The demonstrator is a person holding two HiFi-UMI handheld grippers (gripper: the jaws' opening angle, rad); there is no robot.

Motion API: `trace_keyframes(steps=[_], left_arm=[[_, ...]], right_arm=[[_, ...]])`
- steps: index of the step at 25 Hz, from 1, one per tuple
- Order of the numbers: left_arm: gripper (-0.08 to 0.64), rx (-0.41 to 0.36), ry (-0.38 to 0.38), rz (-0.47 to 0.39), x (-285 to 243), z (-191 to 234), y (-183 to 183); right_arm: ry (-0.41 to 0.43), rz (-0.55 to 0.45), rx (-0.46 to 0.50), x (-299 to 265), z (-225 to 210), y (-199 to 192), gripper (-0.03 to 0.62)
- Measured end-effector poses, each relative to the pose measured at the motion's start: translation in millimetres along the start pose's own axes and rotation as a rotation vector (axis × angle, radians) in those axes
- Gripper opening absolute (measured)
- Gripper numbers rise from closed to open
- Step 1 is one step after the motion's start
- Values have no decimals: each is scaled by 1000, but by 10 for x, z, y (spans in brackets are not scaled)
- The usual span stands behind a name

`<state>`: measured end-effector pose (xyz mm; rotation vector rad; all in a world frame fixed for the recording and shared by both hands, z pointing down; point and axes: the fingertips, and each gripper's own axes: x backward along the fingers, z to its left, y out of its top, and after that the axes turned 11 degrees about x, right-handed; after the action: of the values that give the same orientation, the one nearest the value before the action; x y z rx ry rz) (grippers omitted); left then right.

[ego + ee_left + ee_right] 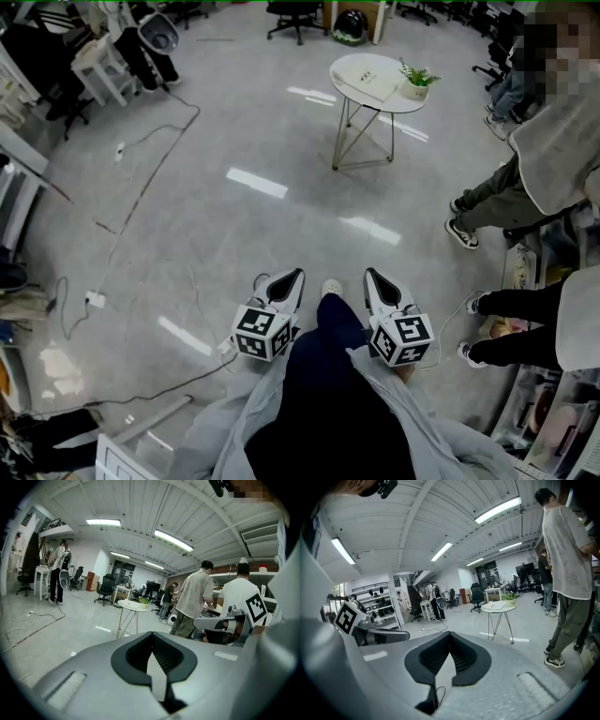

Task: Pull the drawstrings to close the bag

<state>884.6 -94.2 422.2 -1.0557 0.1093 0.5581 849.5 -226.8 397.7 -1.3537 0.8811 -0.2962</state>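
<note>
Both the left hand-held gripper (pixel 292 277) and the right hand-held gripper (pixel 372 277) are clenched on nothing, side by side above the glossy grey floor (pixel 225 225). Well ahead stands a round white worktop on thin metal legs (pixel 359 64); the drawstring bag shows in no view.

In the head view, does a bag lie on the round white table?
No, the round table carries only a small potted plant and some paper.
</note>
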Motion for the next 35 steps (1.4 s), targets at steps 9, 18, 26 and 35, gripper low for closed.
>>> trace_keyframes(steps=[9, 18, 26, 35], left_arm=[[175, 64, 70, -47, -457, 381, 420], [242, 96, 104, -81, -1146, 733, 928], [242, 76, 118, -95, -1724, 864, 1255], [241, 80, 141, -102, -1977, 900, 1349]], right_arm=[[4, -18, -14, -644, -437, 274, 176], [25, -9, -9, -1398, -991, 553, 206], [47, -27, -23, -1900, -1474, 752, 224], [96, -25, -25, -2119, -1660, 795, 224]])
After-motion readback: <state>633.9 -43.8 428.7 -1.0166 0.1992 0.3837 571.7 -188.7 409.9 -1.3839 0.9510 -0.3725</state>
